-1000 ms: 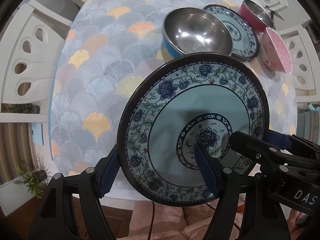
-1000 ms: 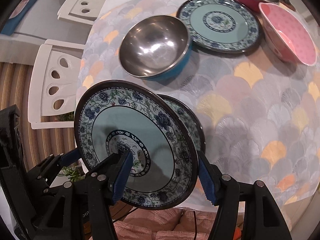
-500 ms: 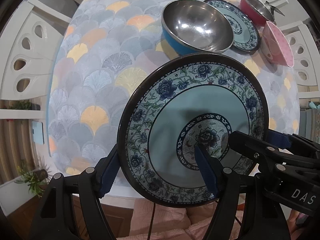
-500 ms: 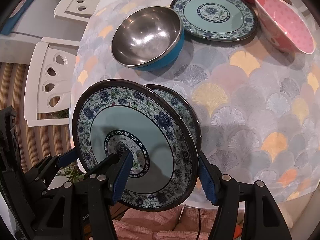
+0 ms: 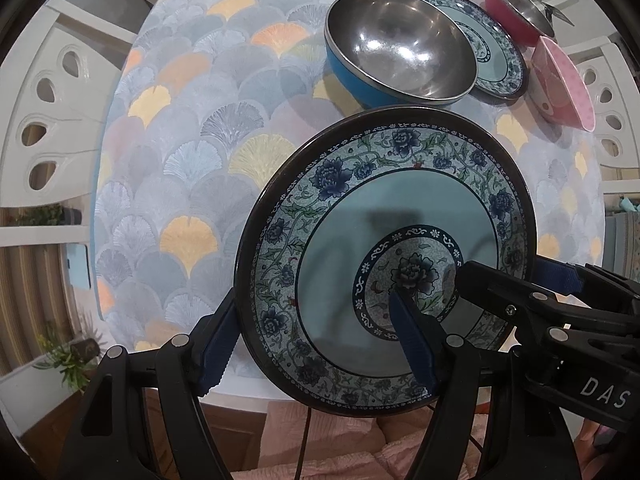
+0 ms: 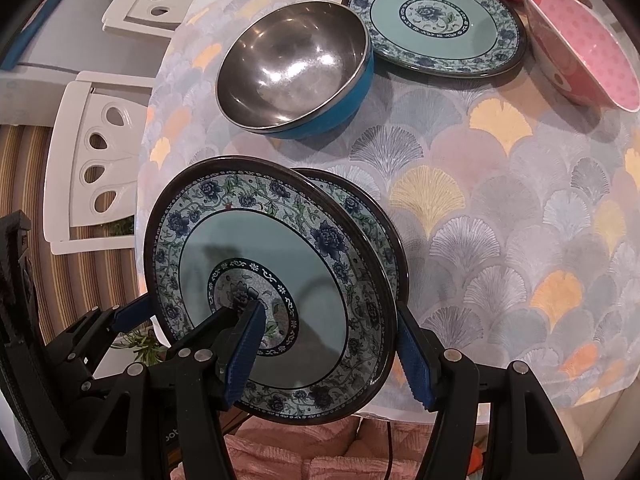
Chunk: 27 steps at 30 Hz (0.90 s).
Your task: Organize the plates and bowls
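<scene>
From the left wrist view, the left tool (image 5: 316,342) points down over the near edge of the bench (image 5: 180,160), which wears a fan-patterned cloth. Its two blue-padded fingers straddle the rim of a floral plate (image 5: 360,216): one pad sits outside the rim on the left, the other lies on the plate's face near the centre flower. The plate is tilted, raised off the cloth, and the tool is clenched on it. The right tool (image 5: 516,292) reaches in from the right edge of this view, one finger resting on the plate's face beside the centre.

Beyond the plate stands a steel bowl (image 5: 400,46) with a blue outside. Just behind it to the right lies a second plate (image 5: 496,60), flat on the cloth. Further right sit a red bowl (image 5: 512,12) and a pink bowl (image 5: 564,84), close together.

From the right wrist view, the right tool (image 6: 328,348) also grasps the tilted plate (image 6: 260,248), one pad on its face and the other behind its rim. A third plate (image 6: 360,212) shows just behind it; I cannot tell whether they touch. White chairs (image 6: 92,152) stand at the left.
</scene>
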Each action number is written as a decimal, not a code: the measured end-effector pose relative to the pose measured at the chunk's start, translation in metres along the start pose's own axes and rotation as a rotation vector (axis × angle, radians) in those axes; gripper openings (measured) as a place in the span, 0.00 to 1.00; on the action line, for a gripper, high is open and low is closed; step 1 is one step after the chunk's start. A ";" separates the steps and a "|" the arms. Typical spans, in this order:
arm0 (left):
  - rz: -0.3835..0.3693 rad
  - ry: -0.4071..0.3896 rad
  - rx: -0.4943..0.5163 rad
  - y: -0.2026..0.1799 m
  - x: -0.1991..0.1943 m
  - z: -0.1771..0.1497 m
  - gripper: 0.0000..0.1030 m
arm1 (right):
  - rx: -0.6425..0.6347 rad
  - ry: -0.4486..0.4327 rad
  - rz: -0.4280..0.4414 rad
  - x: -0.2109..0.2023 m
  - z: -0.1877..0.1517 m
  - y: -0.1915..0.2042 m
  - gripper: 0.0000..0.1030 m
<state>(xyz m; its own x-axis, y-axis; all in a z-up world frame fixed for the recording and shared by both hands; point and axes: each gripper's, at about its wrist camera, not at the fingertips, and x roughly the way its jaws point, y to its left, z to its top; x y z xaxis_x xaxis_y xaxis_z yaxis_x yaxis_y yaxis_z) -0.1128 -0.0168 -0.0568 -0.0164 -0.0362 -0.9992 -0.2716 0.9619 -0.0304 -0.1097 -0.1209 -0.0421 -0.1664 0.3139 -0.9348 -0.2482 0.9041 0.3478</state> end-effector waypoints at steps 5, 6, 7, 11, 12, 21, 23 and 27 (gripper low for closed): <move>0.001 0.006 0.006 -0.003 -0.001 0.001 0.68 | 0.005 0.006 0.001 0.001 0.000 -0.005 0.61; 0.003 0.006 0.008 -0.004 -0.001 0.001 0.68 | 0.006 0.006 0.001 0.001 0.001 -0.006 0.61; 0.003 0.007 0.008 -0.002 -0.001 0.001 0.68 | 0.008 0.006 0.000 0.002 0.001 -0.006 0.61; 0.004 0.010 0.012 -0.005 0.001 0.002 0.68 | 0.013 0.010 0.000 0.004 0.001 -0.007 0.62; 0.004 0.011 0.012 -0.005 0.001 0.002 0.68 | 0.014 0.012 0.000 0.005 0.001 -0.007 0.62; 0.002 0.020 0.005 0.000 0.001 0.003 0.68 | 0.016 0.026 0.007 0.009 0.004 -0.008 0.62; 0.003 0.028 0.005 -0.001 0.002 0.003 0.68 | 0.017 0.031 0.009 0.010 0.004 -0.009 0.63; 0.003 0.033 -0.003 -0.001 0.003 0.004 0.68 | 0.017 0.037 0.010 0.012 0.004 -0.009 0.63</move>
<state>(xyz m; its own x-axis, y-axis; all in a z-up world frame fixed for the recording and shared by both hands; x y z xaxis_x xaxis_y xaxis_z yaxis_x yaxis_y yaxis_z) -0.1092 -0.0168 -0.0595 -0.0495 -0.0421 -0.9979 -0.2741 0.9613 -0.0270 -0.1055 -0.1240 -0.0564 -0.2045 0.3124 -0.9277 -0.2299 0.9059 0.3557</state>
